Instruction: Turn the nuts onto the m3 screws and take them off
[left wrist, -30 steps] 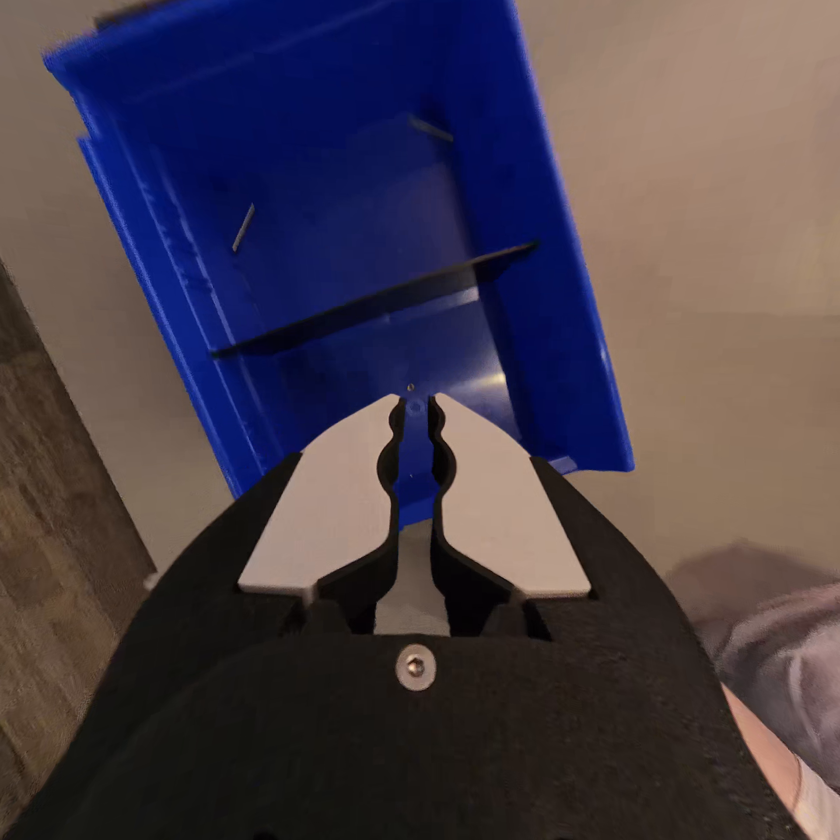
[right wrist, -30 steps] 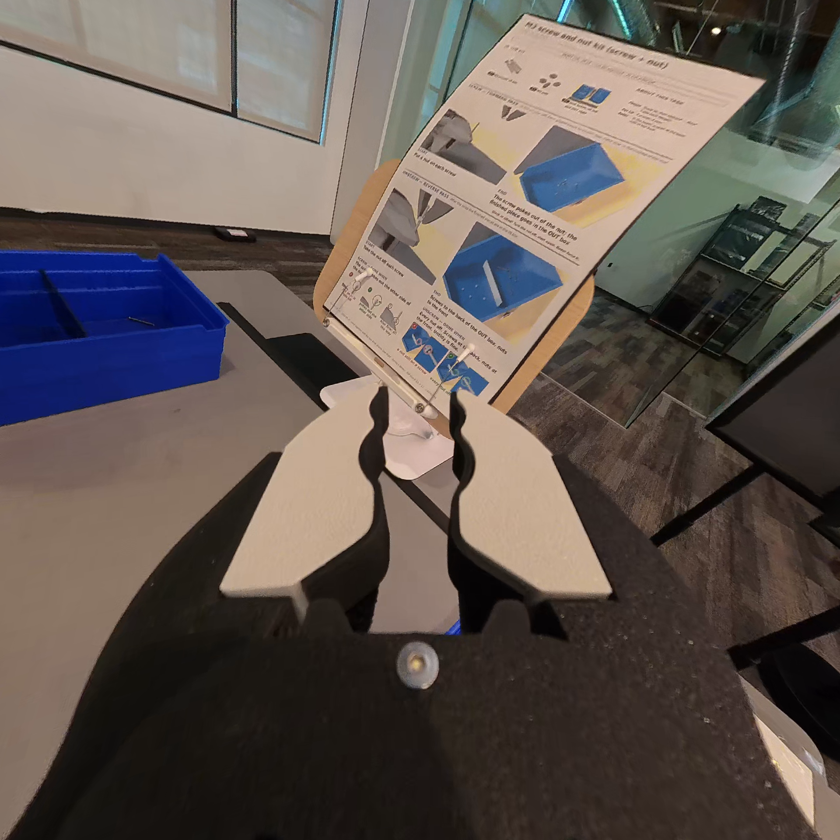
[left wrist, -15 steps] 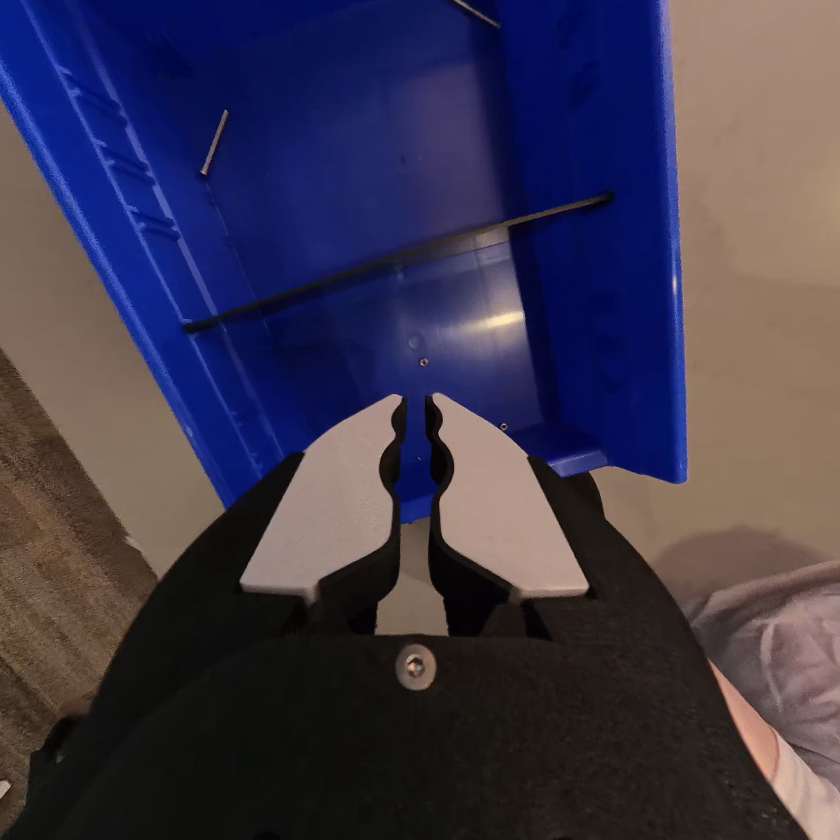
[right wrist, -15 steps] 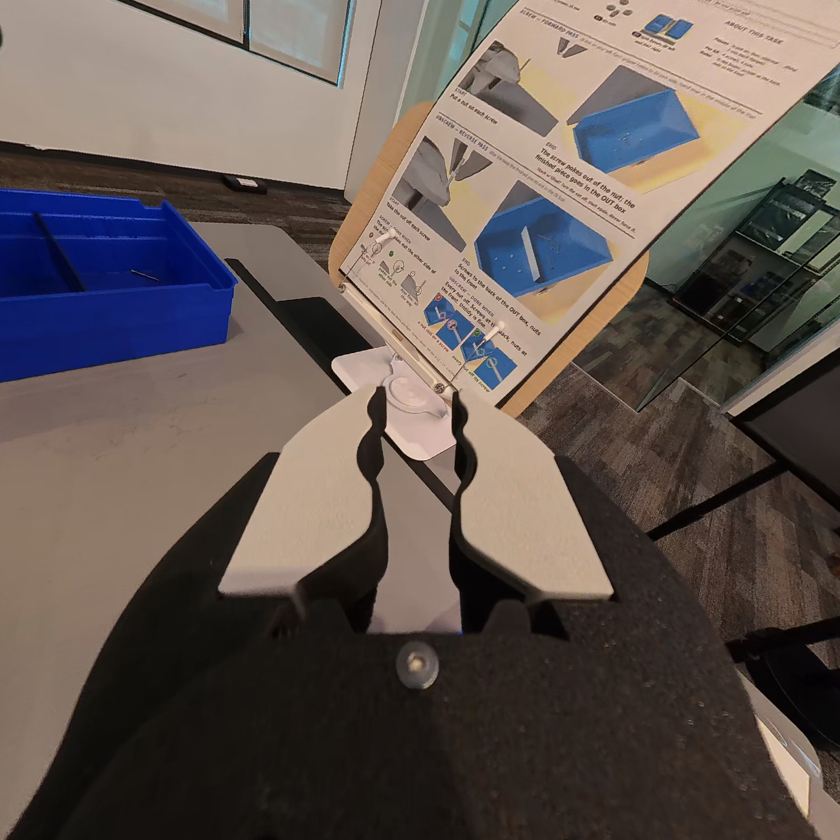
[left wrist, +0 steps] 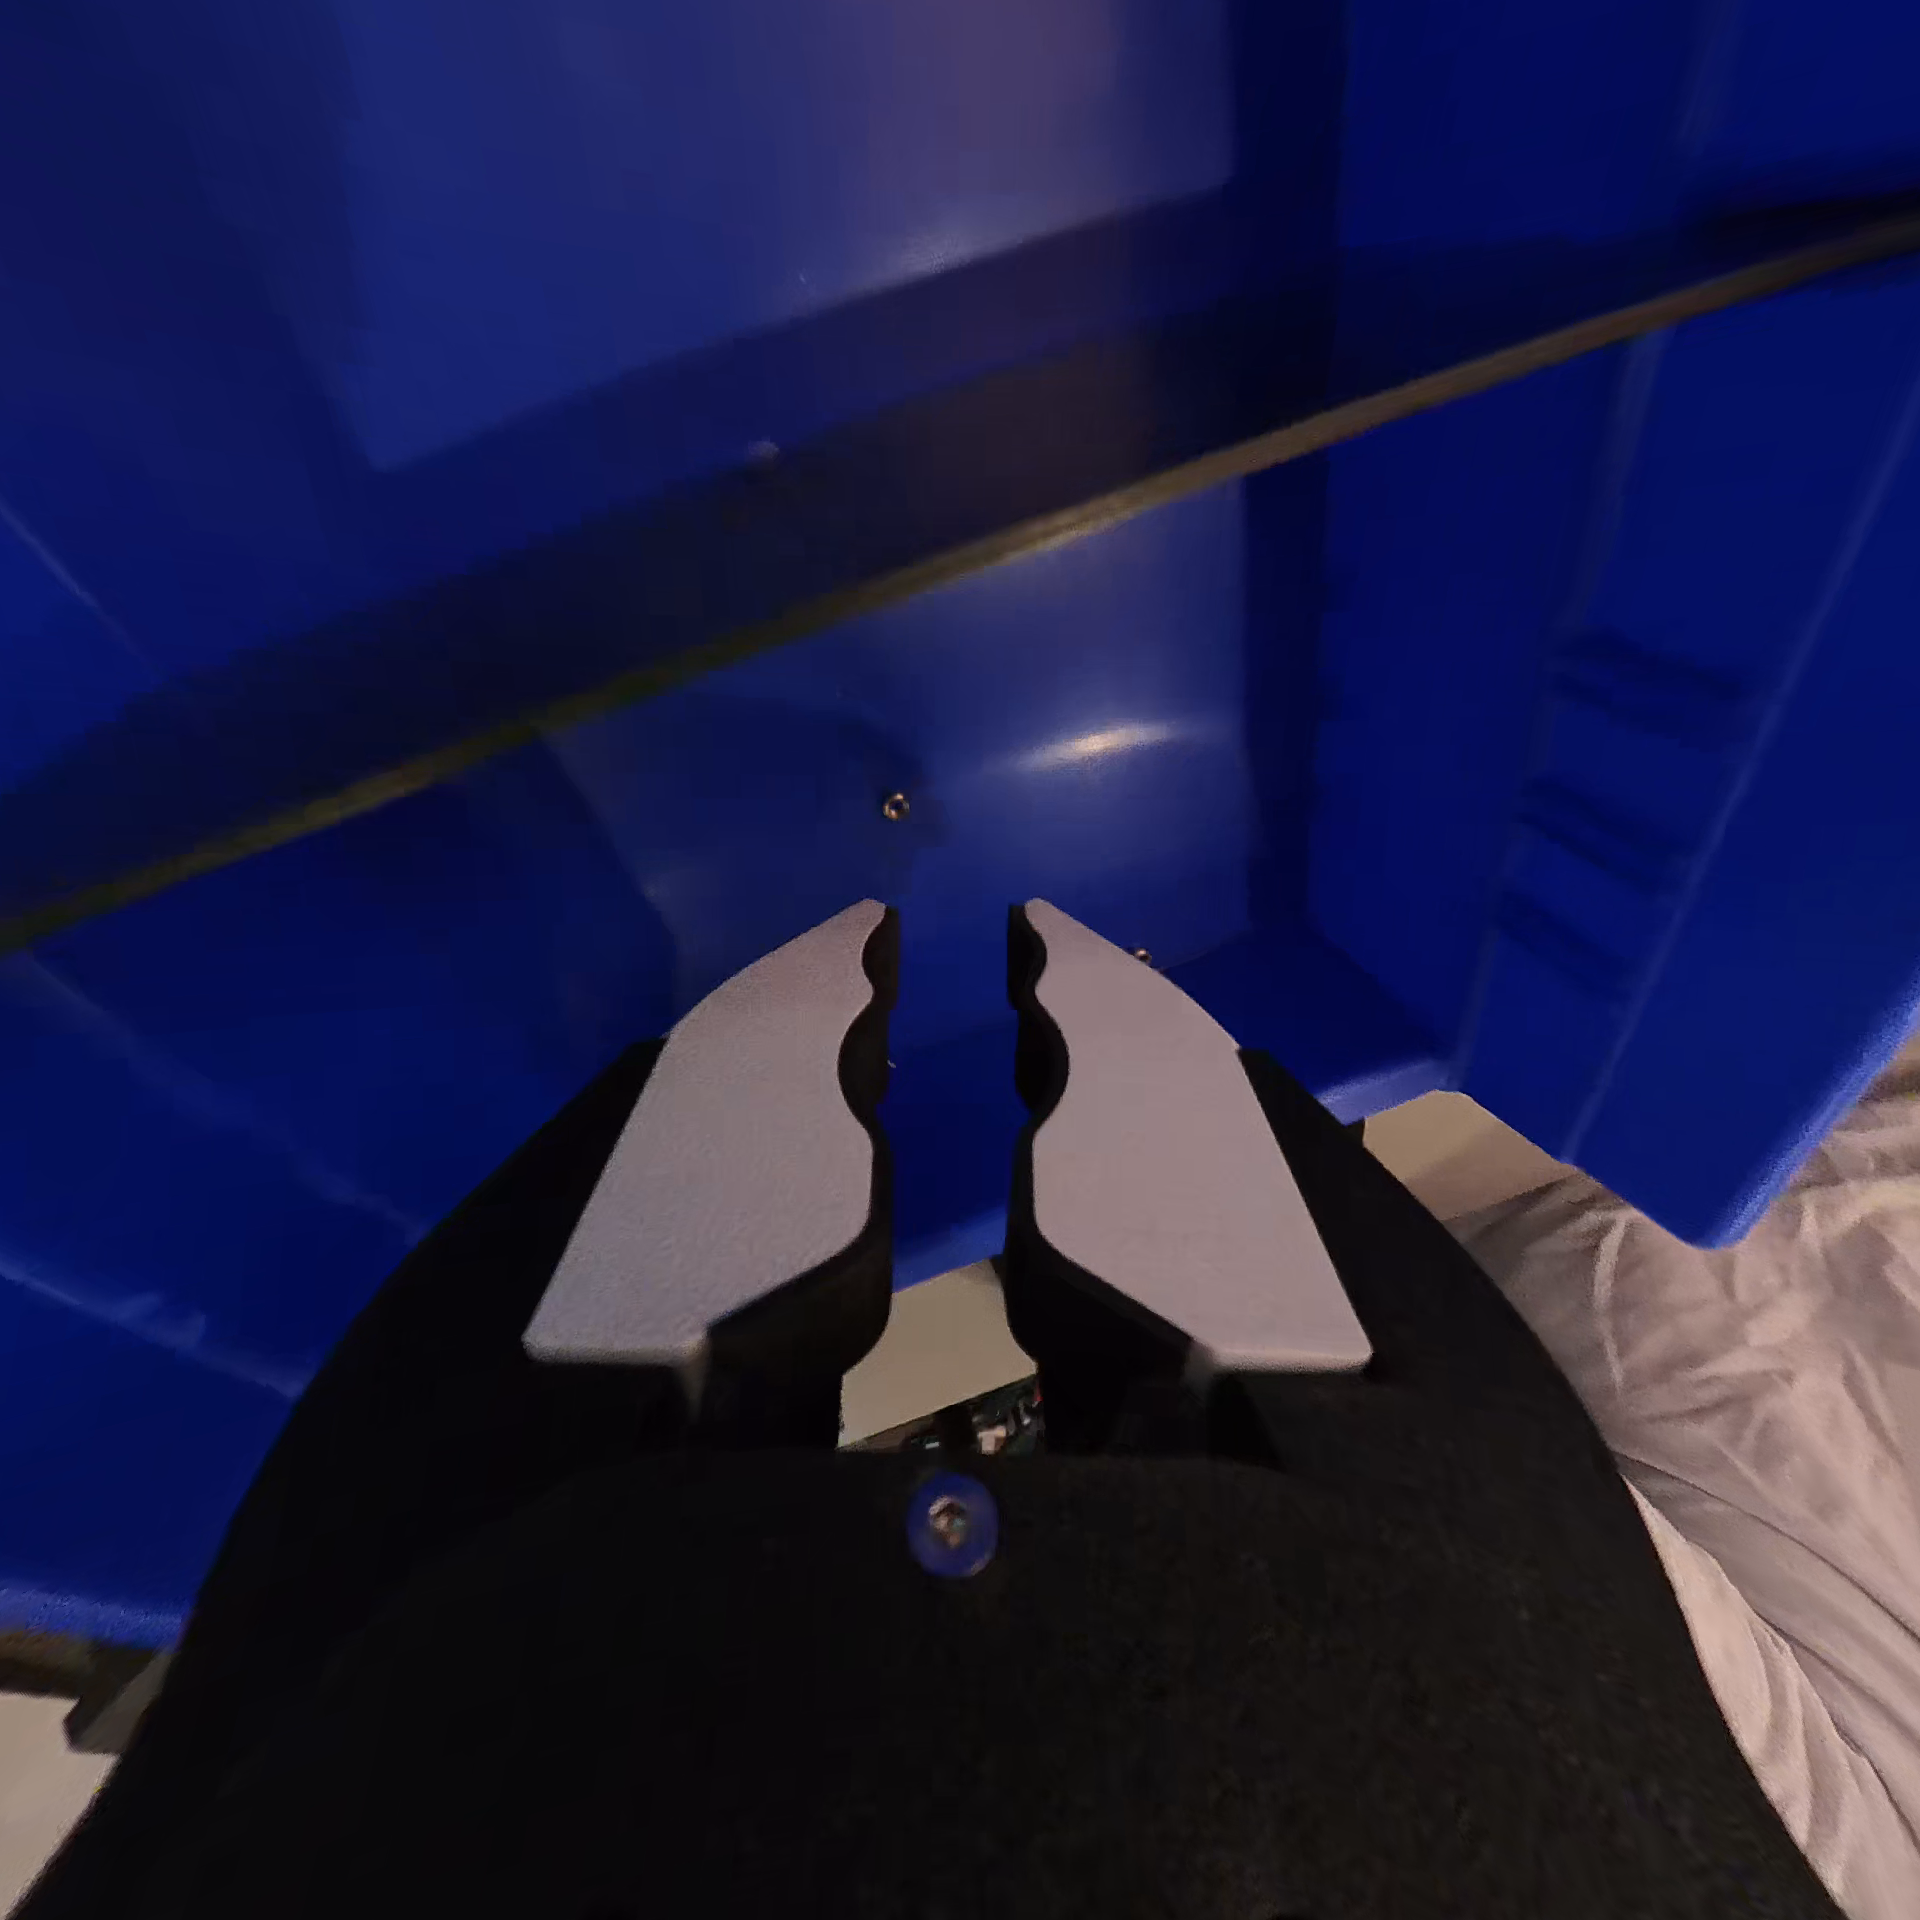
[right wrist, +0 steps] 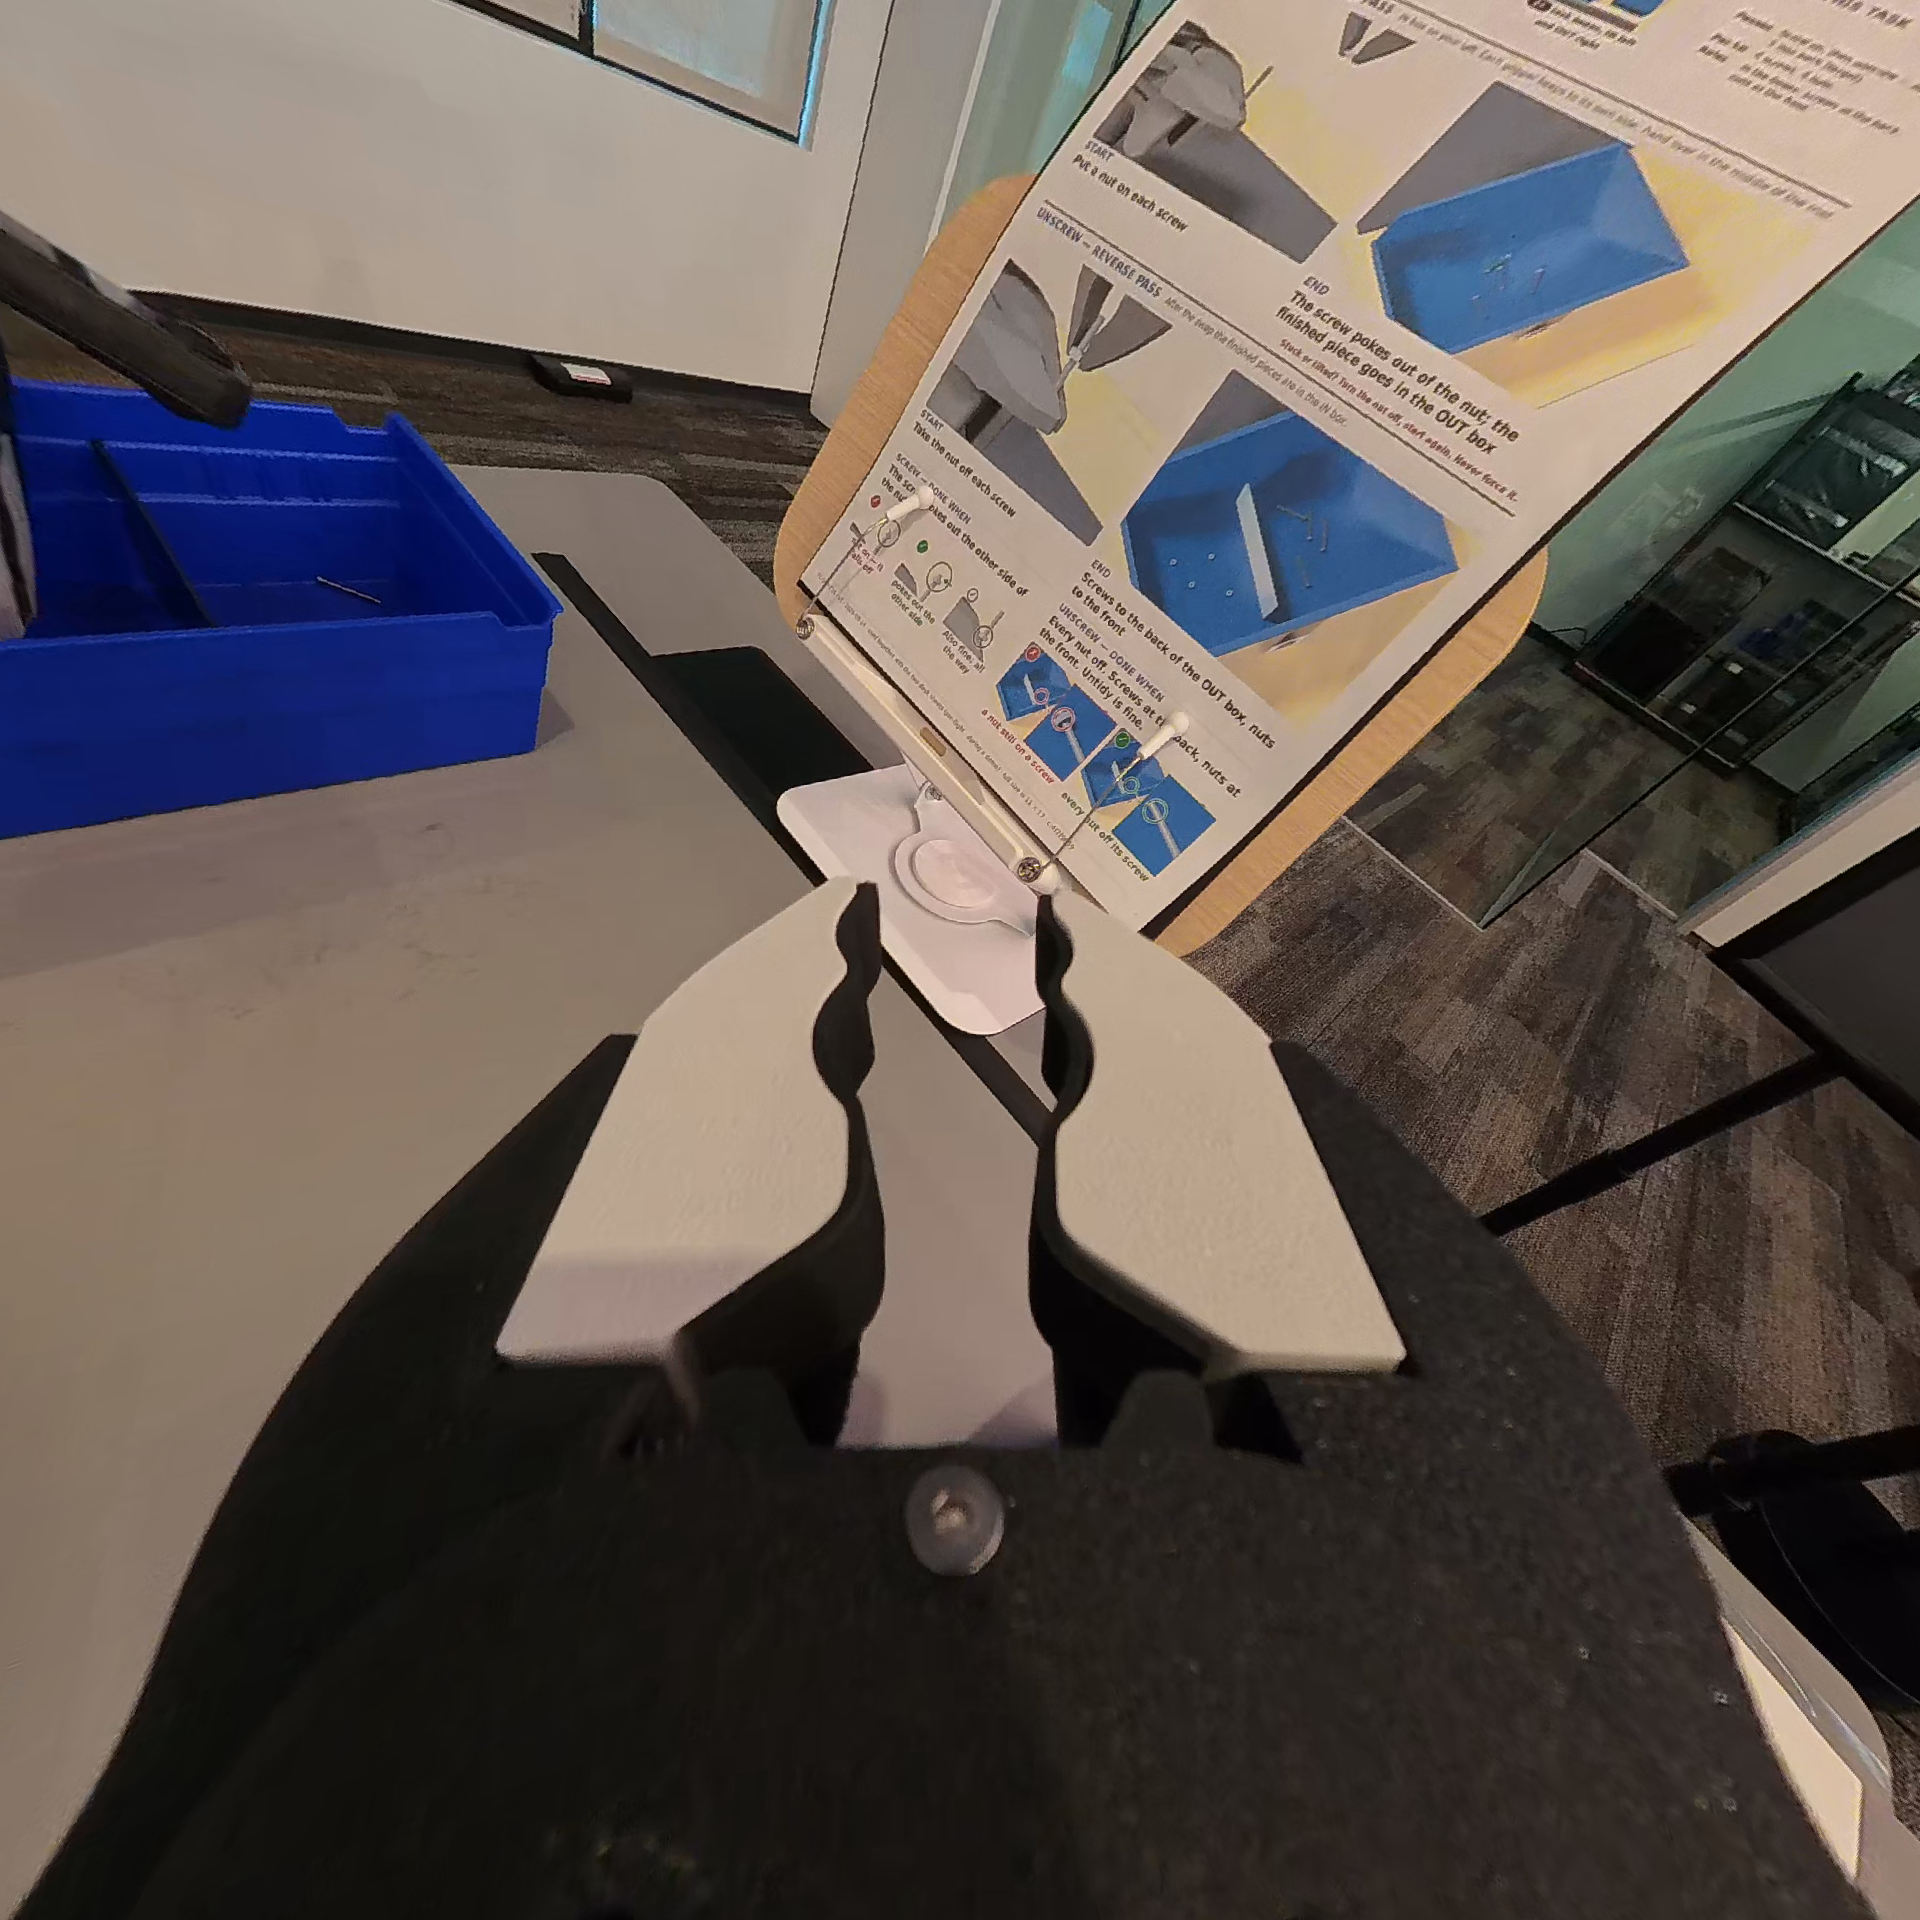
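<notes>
In the left wrist view my left gripper (left wrist: 954, 914) is open and empty, low inside the blue bin (left wrist: 1455, 520), in the compartment on the near side of the black divider (left wrist: 935, 566). A small nut (left wrist: 896, 805) lies on the bin floor just beyond the left fingertip. A second nut (left wrist: 1143, 953) lies beside the right finger. My right gripper (right wrist: 951, 902) is open and empty above the grey table (right wrist: 312, 1039). The blue bin also shows in the right wrist view (right wrist: 260, 675) at the far left, with one screw (right wrist: 348, 590) in its right compartment.
An instruction sheet (right wrist: 1299, 416) stands on a white base (right wrist: 966, 987) at the table's right edge, just ahead of my right gripper. Part of the left gripper (right wrist: 114, 332) shows above the bin. Grey cloth (left wrist: 1662, 1455) lies at the right of the left wrist view. The grippers' ends are close to 50 cm from one another.
My left gripper has moved down into the bin's near compartment and its jaws have opened wider. My right gripper has moved a little closer to the sheet stand.
</notes>
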A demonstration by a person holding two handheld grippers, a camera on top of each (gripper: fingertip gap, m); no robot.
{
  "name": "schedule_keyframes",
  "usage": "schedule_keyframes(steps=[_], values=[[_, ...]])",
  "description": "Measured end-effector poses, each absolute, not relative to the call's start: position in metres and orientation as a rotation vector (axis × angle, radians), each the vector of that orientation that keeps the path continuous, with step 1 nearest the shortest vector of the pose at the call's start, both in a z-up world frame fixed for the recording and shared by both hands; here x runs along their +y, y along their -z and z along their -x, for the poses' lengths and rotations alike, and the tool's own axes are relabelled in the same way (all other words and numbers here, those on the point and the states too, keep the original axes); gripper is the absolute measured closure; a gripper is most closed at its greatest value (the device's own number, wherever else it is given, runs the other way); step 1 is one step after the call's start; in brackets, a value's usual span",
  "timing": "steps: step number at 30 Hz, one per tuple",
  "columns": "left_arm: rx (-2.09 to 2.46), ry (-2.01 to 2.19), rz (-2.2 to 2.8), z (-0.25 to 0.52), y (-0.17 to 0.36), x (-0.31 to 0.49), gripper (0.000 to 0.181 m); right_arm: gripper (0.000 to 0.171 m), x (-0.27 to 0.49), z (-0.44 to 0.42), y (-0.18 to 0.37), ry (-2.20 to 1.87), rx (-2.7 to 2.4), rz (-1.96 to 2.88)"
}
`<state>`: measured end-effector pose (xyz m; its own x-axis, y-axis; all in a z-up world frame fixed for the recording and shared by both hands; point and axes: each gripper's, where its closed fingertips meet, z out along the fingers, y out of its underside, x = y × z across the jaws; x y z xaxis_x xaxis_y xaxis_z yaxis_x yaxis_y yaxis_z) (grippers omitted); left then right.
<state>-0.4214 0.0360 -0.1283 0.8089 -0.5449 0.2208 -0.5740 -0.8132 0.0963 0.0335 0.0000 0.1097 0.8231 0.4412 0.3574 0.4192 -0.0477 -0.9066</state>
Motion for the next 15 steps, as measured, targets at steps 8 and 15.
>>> schedule_keyframes(steps=[8,15], values=[[-0.92,-0.219,-2.8,0.417,0.143,0.043,0.16,0.143,0.001,-0.034,-0.108,-0.023,-0.689,1.668],[-0.911,-0.177,-2.795,0.42,0.149,0.046,0.161,0.143,0.0,-0.033,-0.108,-0.02,-0.698,1.669]])
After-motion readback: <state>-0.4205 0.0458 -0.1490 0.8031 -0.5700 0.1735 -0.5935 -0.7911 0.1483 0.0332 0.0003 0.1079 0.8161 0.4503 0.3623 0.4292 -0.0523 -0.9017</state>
